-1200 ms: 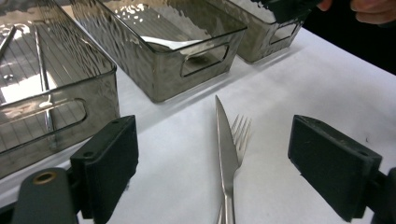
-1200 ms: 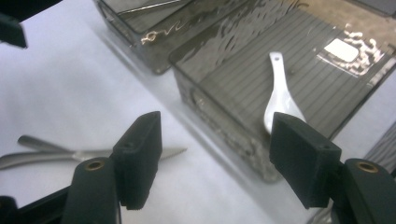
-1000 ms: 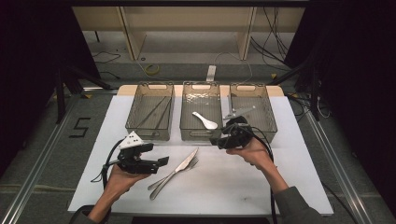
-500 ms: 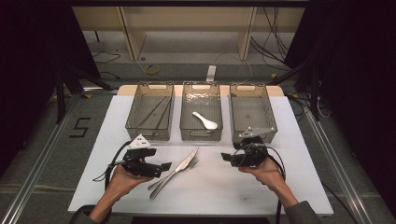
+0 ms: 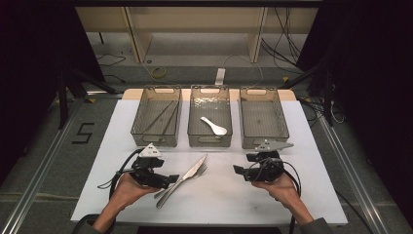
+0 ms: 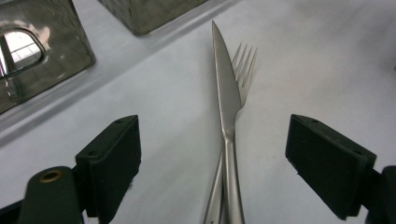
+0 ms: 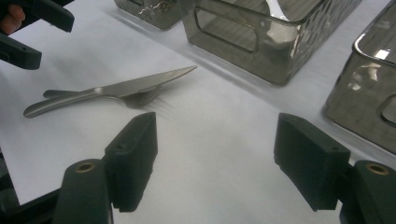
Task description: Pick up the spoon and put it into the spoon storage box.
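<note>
A steel knife (image 5: pixel 187 173) lies across a fork (image 5: pixel 195 174) on the white table (image 5: pixel 219 200), blade and tines pointing toward the bins. My left gripper (image 5: pixel 169 179) rests just left of them, and its open jaws (image 6: pixel 212 140) straddle the two handles without touching. In that view the knife (image 6: pixel 227 93) covers most of the fork (image 6: pixel 245 60). My right gripper (image 5: pixel 237 170) sits low to the right of the cutlery and points left at it. Its jaws (image 7: pixel 215 149) have just been opening and have nothing between them. It faces the knife (image 7: pixel 140 84) and fork (image 7: pixel 142 99).
Three clear grey bins stand in a row at the back. The left bin (image 5: pixel 156 141) holds thin dark sticks (image 5: pixel 160 117), the middle bin (image 5: pixel 209 141) a white spoon (image 5: pixel 214 126), and the right bin (image 5: pixel 265 142) nothing. In the right gripper view, the left gripper (image 7: pixel 28 28) shows top left.
My right hand has come back from beside the right bin and sunk to the table, right of the cutlery. The left hand has hardly moved.
</note>
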